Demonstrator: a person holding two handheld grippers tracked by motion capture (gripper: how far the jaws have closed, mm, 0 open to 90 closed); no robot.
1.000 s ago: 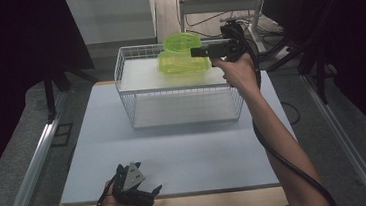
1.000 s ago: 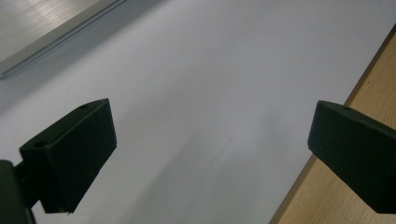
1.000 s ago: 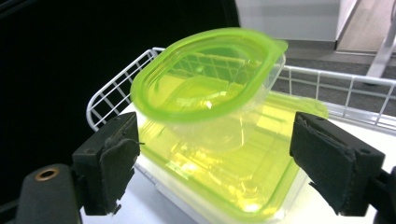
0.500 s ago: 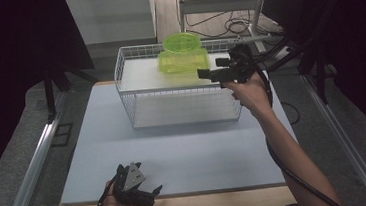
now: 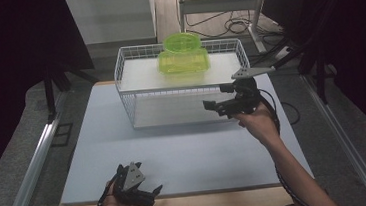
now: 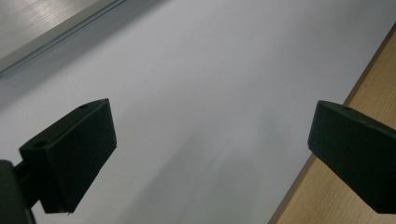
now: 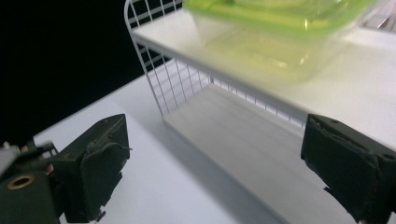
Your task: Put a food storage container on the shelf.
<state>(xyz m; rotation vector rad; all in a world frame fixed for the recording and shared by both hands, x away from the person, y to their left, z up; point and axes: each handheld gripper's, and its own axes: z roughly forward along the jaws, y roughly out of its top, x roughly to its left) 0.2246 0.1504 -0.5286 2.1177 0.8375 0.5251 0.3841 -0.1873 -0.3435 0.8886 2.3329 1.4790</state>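
A green see-through lidded container point(image 5: 183, 62) point(image 7: 275, 35) sits on the top shelf of a white wire rack point(image 5: 129, 95) point(image 7: 154, 74), with a round green bowl point(image 5: 182, 42) stacked on it. My right gripper point(image 5: 215, 105) point(image 7: 224, 172) is open and empty, held in the air in front of the rack's right end, clear of the container. My left gripper point(image 5: 149, 194) point(image 6: 210, 154) rests open near the table's front edge, over the white mat point(image 5: 185, 148) point(image 6: 196, 70), with nothing between its jaws.
The wooden table edge point(image 5: 190, 205) point(image 6: 355, 93) runs along the front. A metal rail point(image 5: 31, 166) flanks the left side. Cables and a stand point(image 5: 223, 9) lie on the floor behind the rack. The rack's lower shelf point(image 5: 177, 114) is bare.
My right gripper has let go of the green container on the rack's top shelf and drawn back and down toward the front right. The left gripper has stayed still.
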